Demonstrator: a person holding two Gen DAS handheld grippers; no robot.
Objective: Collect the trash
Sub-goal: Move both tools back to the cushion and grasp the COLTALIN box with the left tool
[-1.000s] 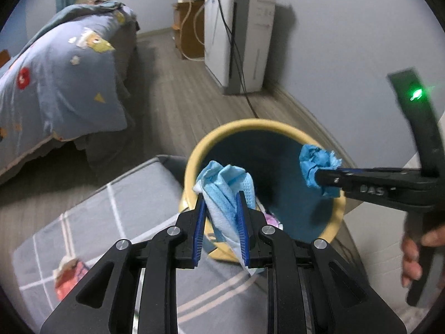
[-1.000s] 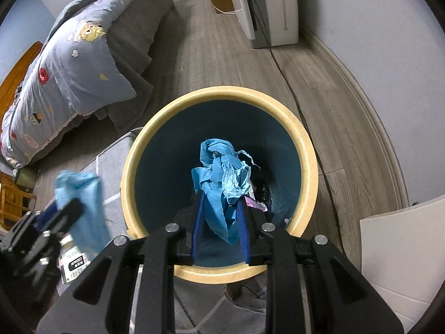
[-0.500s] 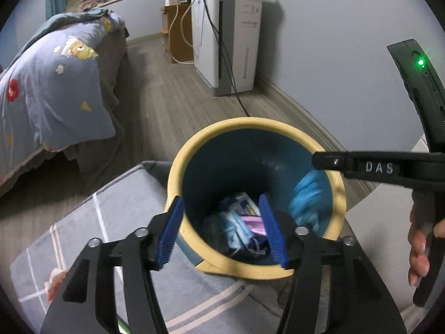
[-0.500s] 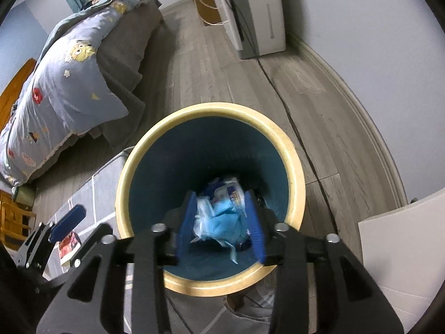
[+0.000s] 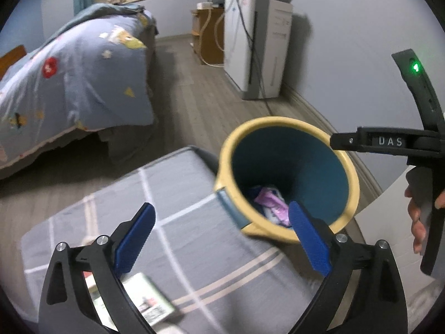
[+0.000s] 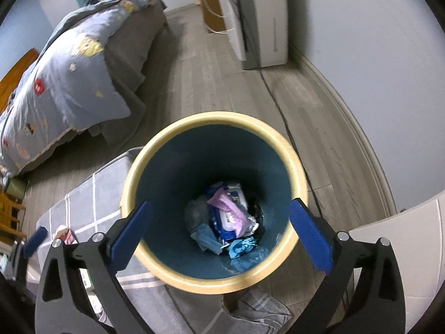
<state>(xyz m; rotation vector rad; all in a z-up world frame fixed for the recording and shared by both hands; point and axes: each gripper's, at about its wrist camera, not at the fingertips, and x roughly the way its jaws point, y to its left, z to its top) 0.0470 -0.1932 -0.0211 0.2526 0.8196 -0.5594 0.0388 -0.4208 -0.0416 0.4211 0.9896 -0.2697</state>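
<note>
Both claws spread wide, nothing held: right gripper (image 6: 219,232) directly above the yellow-rimmed bin (image 6: 155,156), left gripper (image 5: 222,239) above the grey checked mat (image 5: 178,186) beside that bin. Crumpled blue trash (image 6: 241,246) at the bin's bottom among wrappers (image 6: 230,208), print unreadable. "DAS" legible along the right gripper's side.

Dim, even indoor light with a cool grey cast; no hard glare. Soft shadow on the wall (image 5: 347,55) behind the white appliance (image 5: 257,47), and under the bed (image 5: 69,83). Strong fisheye bending, black vignette at the corners. Motion blur on the bin (image 5: 287,176) rim and rug (image 5: 180,222) in the left view. Small green indicator light (image 5: 415,67) glowing sharply.
</note>
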